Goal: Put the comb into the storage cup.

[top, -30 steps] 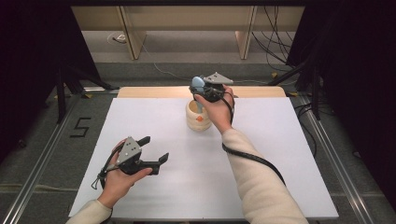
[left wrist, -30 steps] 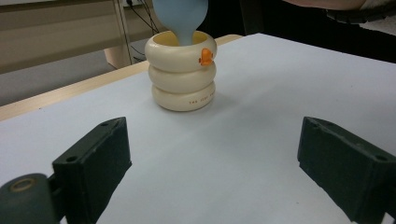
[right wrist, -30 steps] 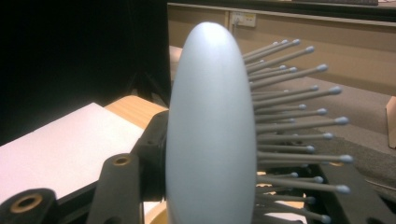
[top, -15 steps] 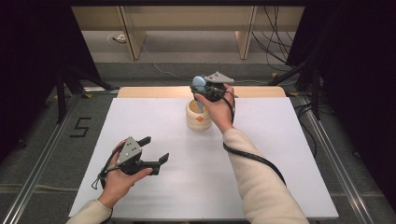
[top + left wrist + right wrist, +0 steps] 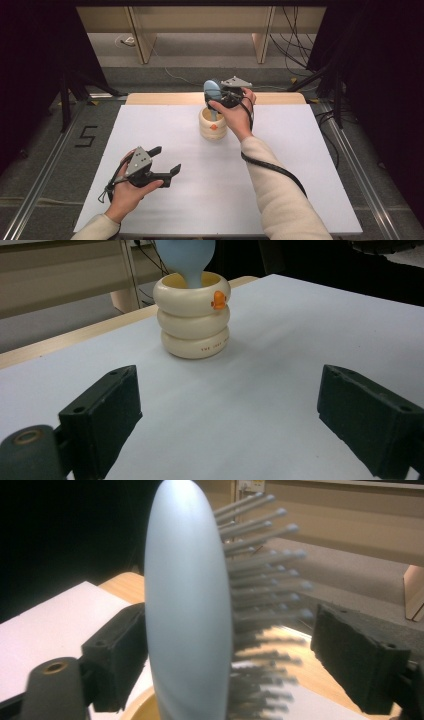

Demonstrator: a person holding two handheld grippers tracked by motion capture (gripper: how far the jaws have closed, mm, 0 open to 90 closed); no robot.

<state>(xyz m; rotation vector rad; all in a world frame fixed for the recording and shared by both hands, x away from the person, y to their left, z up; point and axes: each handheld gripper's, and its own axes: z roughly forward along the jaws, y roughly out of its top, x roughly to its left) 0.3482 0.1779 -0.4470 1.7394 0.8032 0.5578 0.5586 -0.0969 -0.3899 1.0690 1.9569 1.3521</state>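
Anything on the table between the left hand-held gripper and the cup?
Nothing: bare white table runs from the left hand-held gripper to the cup, per the left gripper view.

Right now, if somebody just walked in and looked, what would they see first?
Probably the pale blue hairbrush standing handle-down in the cream ringed cup with the little orange duck on it, near the far edge of the white table. The right gripper is up around the brush head; its jaws have just been opening, with the bristles between them. Nearer the front, the left gripper waits open, nothing in it.
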